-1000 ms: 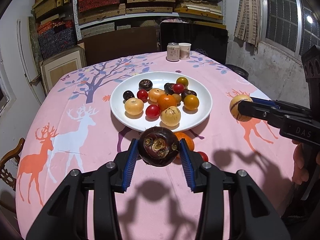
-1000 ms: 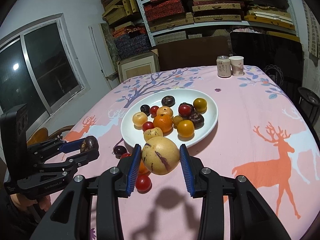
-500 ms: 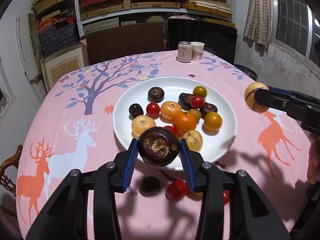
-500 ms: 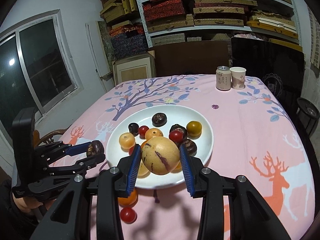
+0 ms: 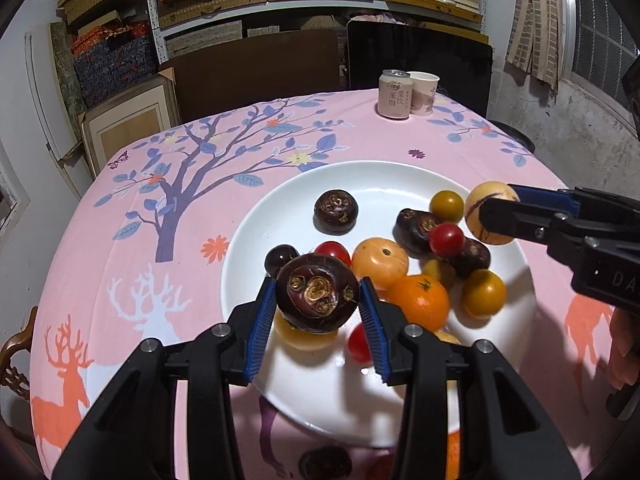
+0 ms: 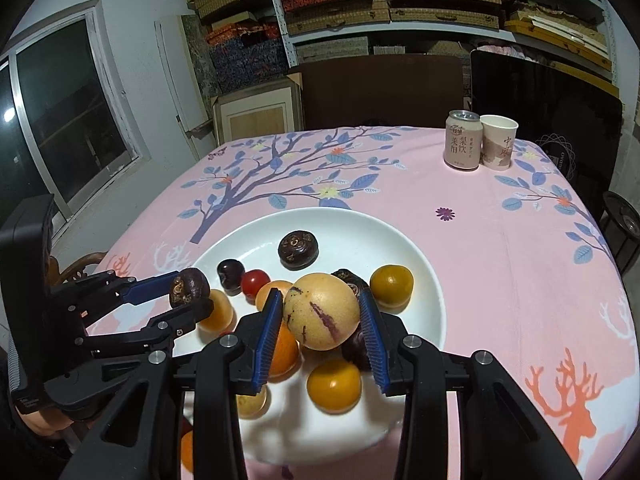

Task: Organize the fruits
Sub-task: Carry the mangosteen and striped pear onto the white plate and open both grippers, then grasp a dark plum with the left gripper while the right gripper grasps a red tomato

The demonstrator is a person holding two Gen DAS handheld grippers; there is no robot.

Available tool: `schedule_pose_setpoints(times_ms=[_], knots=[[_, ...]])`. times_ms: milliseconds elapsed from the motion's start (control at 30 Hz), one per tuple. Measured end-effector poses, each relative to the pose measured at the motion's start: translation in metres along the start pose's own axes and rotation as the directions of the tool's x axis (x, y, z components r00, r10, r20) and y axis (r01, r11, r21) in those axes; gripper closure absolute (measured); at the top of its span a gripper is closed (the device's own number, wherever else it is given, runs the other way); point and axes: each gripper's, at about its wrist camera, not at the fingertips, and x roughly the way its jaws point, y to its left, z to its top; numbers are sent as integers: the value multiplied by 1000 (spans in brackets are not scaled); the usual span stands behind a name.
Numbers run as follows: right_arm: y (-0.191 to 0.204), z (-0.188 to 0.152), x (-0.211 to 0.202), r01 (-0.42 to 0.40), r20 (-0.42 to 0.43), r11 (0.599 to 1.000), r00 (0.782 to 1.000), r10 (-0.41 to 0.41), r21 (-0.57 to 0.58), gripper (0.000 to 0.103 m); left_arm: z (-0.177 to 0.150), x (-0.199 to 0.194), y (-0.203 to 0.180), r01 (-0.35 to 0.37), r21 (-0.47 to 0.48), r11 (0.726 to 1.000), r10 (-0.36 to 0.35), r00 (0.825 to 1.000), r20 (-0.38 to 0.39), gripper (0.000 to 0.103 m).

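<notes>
A white plate (image 5: 280, 216) (image 6: 424, 268) on the pink tablecloth holds several fruits: oranges, red and yellow tomatoes, dark round fruits. My left gripper (image 5: 318, 304) is shut on a dark brown round fruit (image 5: 316, 296) and holds it above the plate's near left part; it also shows in the right wrist view (image 6: 190, 294). My right gripper (image 6: 320, 320) is shut on a pale yellow purple-streaked melon (image 6: 322, 312) above the plate's fruits; the melon shows in the left wrist view (image 5: 486, 212) over the plate's right rim.
A drink can (image 5: 394, 94) (image 6: 462, 140) and a paper cup (image 5: 424, 92) (image 6: 498, 142) stand at the table's far side. A few fruits lie on the cloth near the plate's front edge (image 5: 324, 462). Shelves with boxes stand behind the table.
Both grippers have moved forward with their fruits, from in front of the plate to above it. The left and right grips have not changed.
</notes>
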Motion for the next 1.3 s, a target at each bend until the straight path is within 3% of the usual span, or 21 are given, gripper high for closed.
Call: schedule_pose_setpoints(times_ms=[333,400,467,700,900,1133,1300], knots=[[5,5,37,17,-38,999,999,-18,-27,62,3,24,-1,-17,5,1000,17,999,-29,62],[8,6,37,18,-36,999,999,-19,-42,60,3,25,-1,-18,0,1000,18,999,-35,51],[9,6,30,31,-10,998,999,-32,-45,58,2,20,1,-36,-18,999,36,999,-12,26],[4,-4,-12,25,38,1000,999,-24,-20,58,-5,-10,2,-35,-23,999,35,999,25,24],[9,-48,-58,-19,29,1000,999,19,-9,57,-38,-61,14,-9,-55,998,12,998,65,20],[32,-113,-70,-57,-36,998,998,56,-34,57,-98,-88,23,20,-76,997,-19,1000,7,15],[54,-134,-62,-77,-91,995,993,71,-63,57,-130,-89,22,-1,-77,997,-2,999,-40,15]])
